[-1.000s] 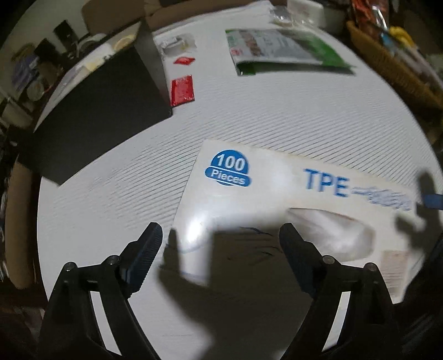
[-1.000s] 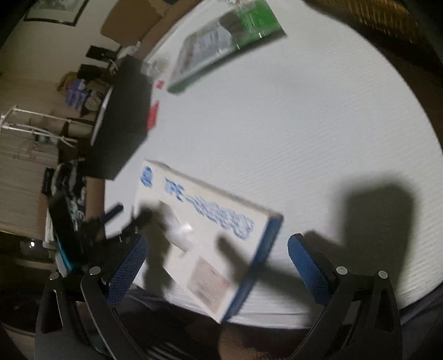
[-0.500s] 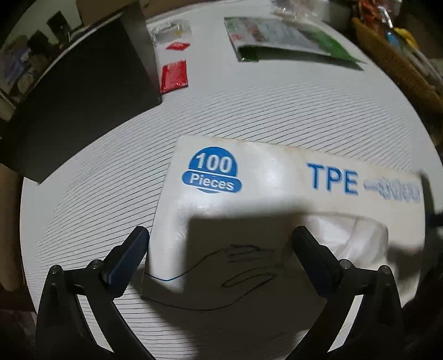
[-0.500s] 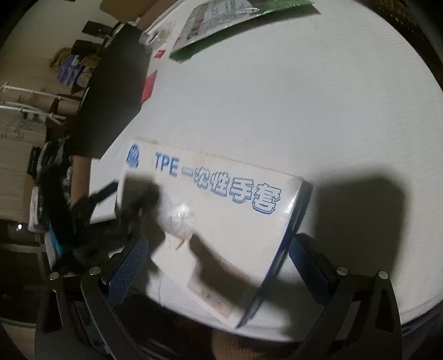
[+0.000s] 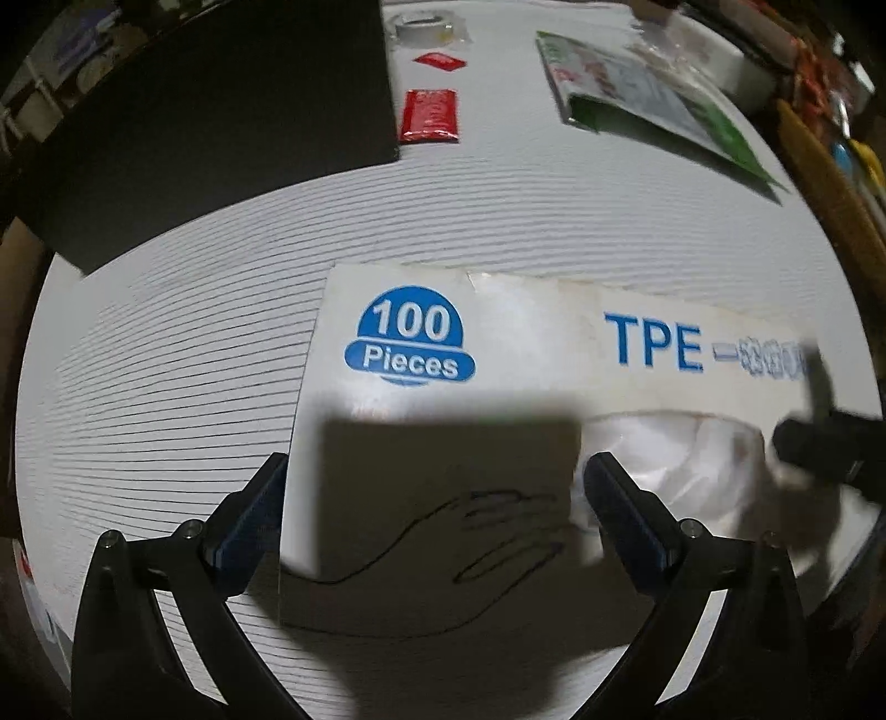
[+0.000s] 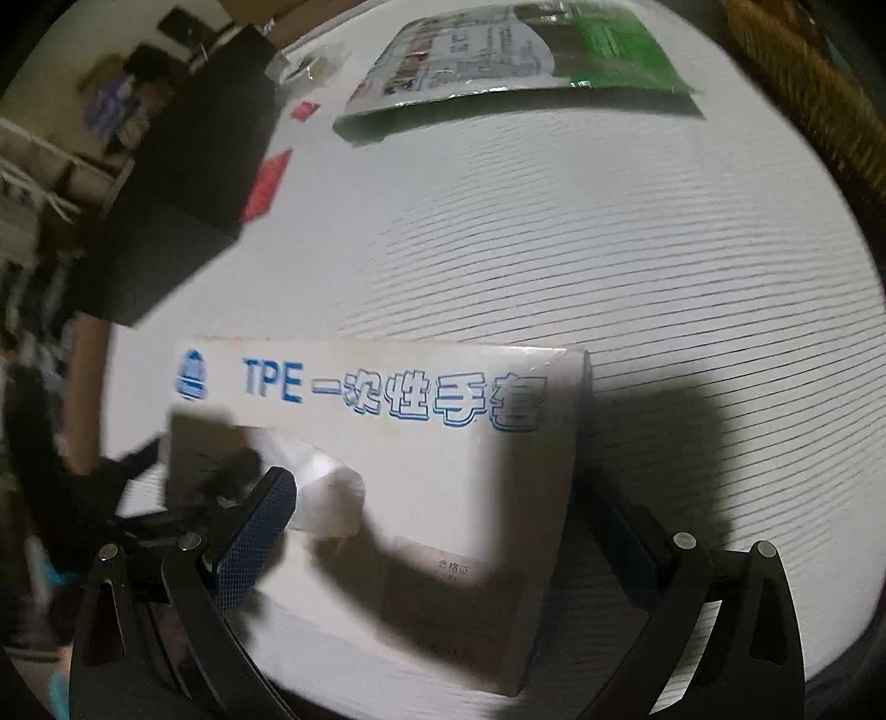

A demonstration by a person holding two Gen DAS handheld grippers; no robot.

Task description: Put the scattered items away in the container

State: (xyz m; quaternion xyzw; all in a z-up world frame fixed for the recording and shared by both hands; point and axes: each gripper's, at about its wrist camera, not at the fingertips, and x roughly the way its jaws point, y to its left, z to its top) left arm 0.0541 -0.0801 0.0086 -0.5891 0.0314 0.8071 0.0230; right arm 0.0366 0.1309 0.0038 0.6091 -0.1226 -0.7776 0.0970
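Observation:
A white glove box (image 5: pixel 498 399) marked "100 Pieces" and "TPE" lies flat near the table's front edge; it also shows in the right wrist view (image 6: pixel 421 443). My left gripper (image 5: pixel 437 515) is open, its fingers straddling the box's left end. My right gripper (image 6: pixel 437 531) is open over the box's right end, its right finger past the box's edge. A black container (image 5: pixel 210 111) stands at the back left. Two red sachets (image 5: pixel 429 115) lie beside it. A green and white pouch (image 5: pixel 637 83) lies at the back right.
A roll of tape in clear wrap (image 5: pixel 426 25) lies behind the sachets. A wicker basket (image 5: pixel 830 183) with goods stands at the table's right edge. The table (image 5: pixel 554 210) has a white ribbed cover.
Both grippers have moved down and in over the glove box, so it now fills the space between their fingers. The box has not moved.

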